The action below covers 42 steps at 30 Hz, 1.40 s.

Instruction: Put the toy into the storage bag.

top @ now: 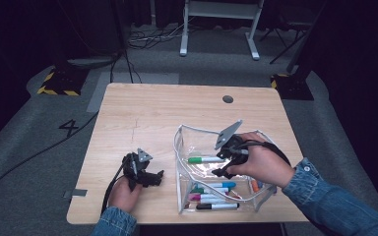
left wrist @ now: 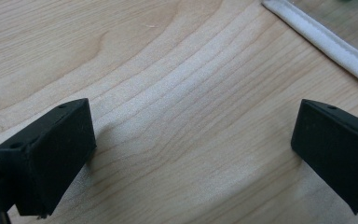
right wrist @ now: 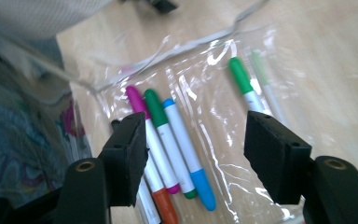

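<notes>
A clear plastic pouch (top: 179, 147) with white trim stands open on the right half of the wooden table (top: 142, 113). Inside it, a green-capped marker (top: 204, 159) lies apart from several coloured markers (top: 211, 192) bunched at the near end. My right gripper (top: 222, 164) hovers inside the pouch mouth, open, with nothing between its jaws. In the right gripper view the right gripper (right wrist: 196, 154) looks down on magenta (right wrist: 149, 135), green (right wrist: 165, 135) and blue (right wrist: 189, 154) markers, with the lone green-capped marker (right wrist: 244, 84) farther off. My left gripper (top: 156, 177) rests on the table left of the pouch. The left gripper (left wrist: 193, 154) is open over bare wood.
The pouch's white trim (left wrist: 326, 42) crosses the top right of the left gripper view. A round dark grommet (top: 228, 99) sits near the table's far edge. Cables (top: 152, 37) and a white desk frame (top: 216, 24) lie on the grey floor beyond.
</notes>
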Each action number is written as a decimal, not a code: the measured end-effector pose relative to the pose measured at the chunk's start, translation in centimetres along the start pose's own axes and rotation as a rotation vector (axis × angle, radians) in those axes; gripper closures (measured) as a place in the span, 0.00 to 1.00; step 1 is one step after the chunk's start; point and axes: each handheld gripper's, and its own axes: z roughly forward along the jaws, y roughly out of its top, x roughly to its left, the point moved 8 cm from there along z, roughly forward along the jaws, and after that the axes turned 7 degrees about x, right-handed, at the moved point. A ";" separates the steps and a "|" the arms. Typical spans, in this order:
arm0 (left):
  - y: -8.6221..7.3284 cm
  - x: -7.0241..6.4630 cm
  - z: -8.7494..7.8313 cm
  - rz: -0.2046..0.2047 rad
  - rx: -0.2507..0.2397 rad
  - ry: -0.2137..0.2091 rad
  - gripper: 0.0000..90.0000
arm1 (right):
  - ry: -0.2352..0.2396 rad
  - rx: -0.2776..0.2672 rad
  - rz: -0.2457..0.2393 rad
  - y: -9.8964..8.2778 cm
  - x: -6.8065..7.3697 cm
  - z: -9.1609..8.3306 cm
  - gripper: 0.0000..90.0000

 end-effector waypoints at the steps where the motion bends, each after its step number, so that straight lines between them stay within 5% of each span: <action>1: 0.0 0.0 0.0 0.000 0.000 0.000 0.00 | -0.008 -0.017 0.021 -0.2 -0.4 -0.6 0.46; 12: 0.0 0.0 0.0 -0.001 0.000 -0.003 0.00 | -0.103 -0.180 0.189 -3.1 -4.1 -6.1 0.52; 27: 0.1 0.0 0.1 -0.004 -0.003 -0.004 0.00 | -0.190 -0.340 0.414 -9.9 -9.1 -10.5 0.57; 35: 0.1 0.0 0.1 -0.003 -0.002 -0.004 0.00 | -0.217 -0.362 0.510 -13.5 -11.0 -9.7 0.58; 42: 0.1 0.0 0.1 -0.005 -0.001 -0.003 0.00 | -0.214 -0.300 0.561 -16.0 -12.1 -6.2 0.58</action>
